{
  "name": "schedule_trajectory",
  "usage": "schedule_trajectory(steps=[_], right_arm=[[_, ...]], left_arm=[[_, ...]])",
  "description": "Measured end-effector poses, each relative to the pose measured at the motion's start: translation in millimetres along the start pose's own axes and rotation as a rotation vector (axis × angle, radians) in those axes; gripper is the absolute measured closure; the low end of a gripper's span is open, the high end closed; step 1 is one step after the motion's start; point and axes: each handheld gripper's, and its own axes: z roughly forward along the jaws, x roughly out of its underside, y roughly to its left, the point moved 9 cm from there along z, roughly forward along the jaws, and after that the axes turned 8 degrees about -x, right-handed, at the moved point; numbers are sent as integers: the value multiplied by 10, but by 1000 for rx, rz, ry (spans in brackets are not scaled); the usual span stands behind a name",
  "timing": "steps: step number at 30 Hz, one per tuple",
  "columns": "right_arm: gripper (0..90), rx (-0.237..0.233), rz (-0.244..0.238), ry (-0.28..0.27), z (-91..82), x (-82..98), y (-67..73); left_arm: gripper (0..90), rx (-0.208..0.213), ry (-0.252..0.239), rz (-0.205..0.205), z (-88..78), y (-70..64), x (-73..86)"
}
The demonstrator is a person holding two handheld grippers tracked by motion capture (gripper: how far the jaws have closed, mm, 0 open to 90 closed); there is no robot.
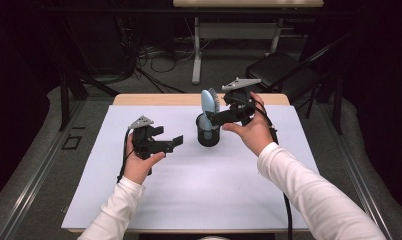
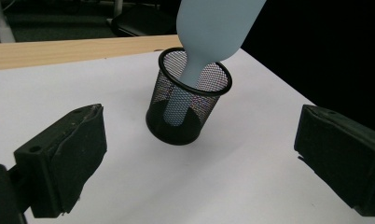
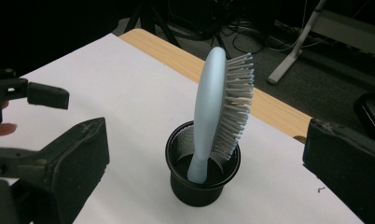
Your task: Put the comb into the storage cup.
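1. A wooden table (image 1: pixel 139 99) fills the middle of the high view, mostly covered by a white sheet (image 1: pixel 199 190).
2. Grey floor (image 1: pixel 34 170) borders both sides.
3. At upper centre stands a second table (image 1: pixel 246 4) on a white leg (image 1: pixel 196 50), with cables (image 1: pixel 154 60) tangled to its left.
4. A black chair (image 1: pixel 274 67) sits upper right.
5. The surroundings are dark.

Black wire-mesh metal cup (image 3: pixel 203 179) with a smooth rim; pale blue hairbrush (image 3: pixel 212 109) of smooth matt plastic, stiff plastic bristles; white matt sheet over the pale wood tabletop (image 1: pixel 154 99); tongs' pads look matt, scuffed rubber
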Motion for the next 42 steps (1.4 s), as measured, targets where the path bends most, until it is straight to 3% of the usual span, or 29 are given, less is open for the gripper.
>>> schedule_trajectory(steps=[8, 18, 29, 42], right_arm=[[9, -7, -16, -12, -100, 100, 41], [13, -20, 15, -15, -278, 336, -9], [40, 4, 44, -30, -435, 584, -207], [18, -35, 49, -30, -502, 861, -124]], left_arm=[[26, -8, -7, 2, -71, 33, -50], [26, -8, -23, 8, -153, 32, -113], [26, -13, -22, 6, -178, 55, -122], [26, -12, -5, 29, -201, 34, -83]])
